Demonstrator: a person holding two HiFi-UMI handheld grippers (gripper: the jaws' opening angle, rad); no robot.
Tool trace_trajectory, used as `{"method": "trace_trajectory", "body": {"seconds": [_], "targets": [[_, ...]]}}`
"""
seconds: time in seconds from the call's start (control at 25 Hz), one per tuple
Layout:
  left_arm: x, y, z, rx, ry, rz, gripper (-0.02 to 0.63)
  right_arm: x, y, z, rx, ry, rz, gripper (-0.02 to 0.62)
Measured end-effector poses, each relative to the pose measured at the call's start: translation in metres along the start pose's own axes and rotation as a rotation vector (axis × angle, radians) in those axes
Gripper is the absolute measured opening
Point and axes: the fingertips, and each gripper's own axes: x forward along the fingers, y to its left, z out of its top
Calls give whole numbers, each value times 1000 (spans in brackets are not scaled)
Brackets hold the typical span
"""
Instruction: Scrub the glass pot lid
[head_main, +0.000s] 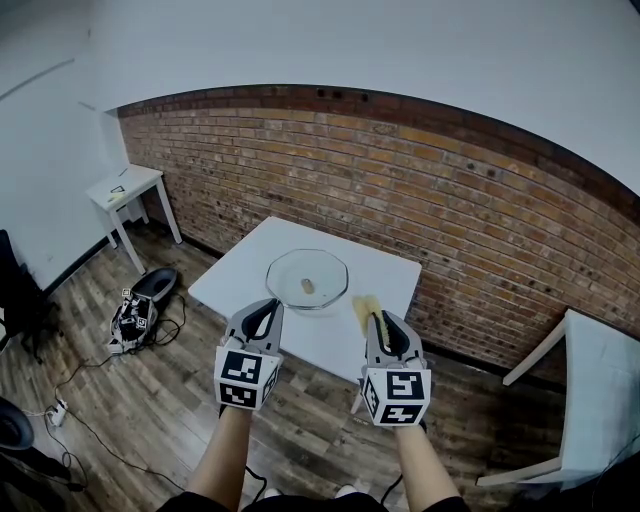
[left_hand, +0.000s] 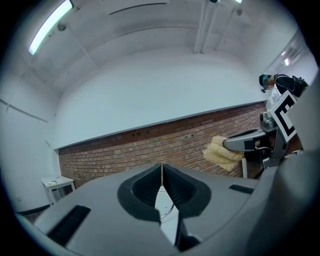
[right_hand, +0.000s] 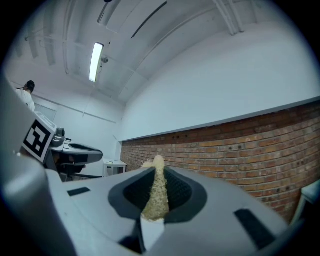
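Note:
The glass pot lid (head_main: 307, 277) lies flat near the middle of the white table (head_main: 240, 275), its brown knob at the centre. My left gripper (head_main: 266, 317) hovers at the table's near edge, just short of the lid, shut with nothing between its jaws (left_hand: 162, 180). My right gripper (head_main: 378, 322) is level with it on the right, shut on a yellow sponge (head_main: 364, 310) that sticks out past the fingertips (right_hand: 158, 192). In the left gripper view the sponge (left_hand: 221, 152) shows at the right. Both grippers point up at the brick wall.
A brick wall (head_main: 400, 200) runs behind the table. A small white side table (head_main: 125, 190) stands far left, another white table (head_main: 600, 390) at the right. A dark device with cables (head_main: 135, 315) lies on the wooden floor left of the table.

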Motion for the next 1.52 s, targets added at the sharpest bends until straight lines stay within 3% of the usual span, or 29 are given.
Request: {"method": "trace_trajectory", "body": {"seconds": [0.88, 1.52], "targets": [[49, -53, -6, 4, 26, 76, 18, 19, -64, -25, 19, -4, 93, 57], [80, -20, -20, -8, 13, 92, 18, 58, -66, -30, 3, -23, 82, 57]]}}
